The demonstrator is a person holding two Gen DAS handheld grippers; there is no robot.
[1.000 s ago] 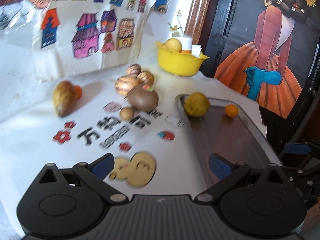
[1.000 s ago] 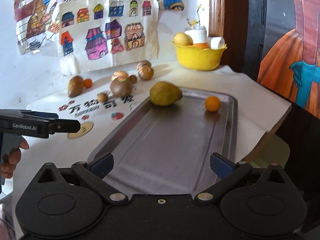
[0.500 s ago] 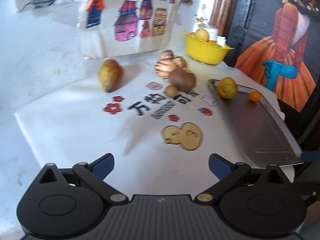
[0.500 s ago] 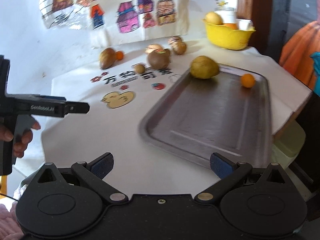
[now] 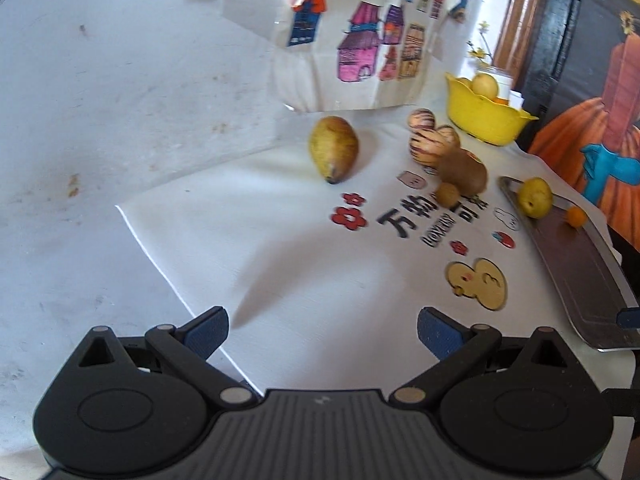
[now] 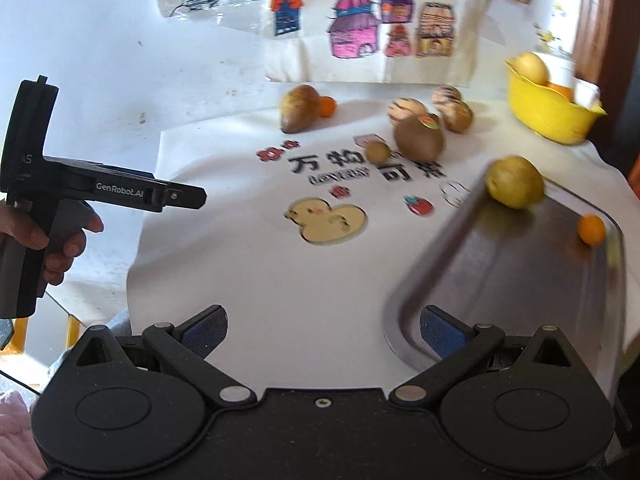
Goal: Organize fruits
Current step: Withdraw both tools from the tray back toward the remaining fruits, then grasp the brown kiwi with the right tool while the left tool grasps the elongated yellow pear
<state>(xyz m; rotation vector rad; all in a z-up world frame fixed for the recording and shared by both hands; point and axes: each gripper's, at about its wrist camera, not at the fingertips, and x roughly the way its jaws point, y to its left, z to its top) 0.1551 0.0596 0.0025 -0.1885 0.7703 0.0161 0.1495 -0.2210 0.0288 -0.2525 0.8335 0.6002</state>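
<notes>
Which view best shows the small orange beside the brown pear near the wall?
The right wrist view: the small orange shows clearly, touching the brown pear. In the left wrist view the pear hides it completely.

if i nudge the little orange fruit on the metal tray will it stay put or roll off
Probably rolls: the small orange fruit looks round, and the metal tray under it looks smooth. The tray's raised rim beside it should likely stop it leaving. It seems light for its size, and perhaps easily bruised, so a gentle grip would be wise.
</notes>
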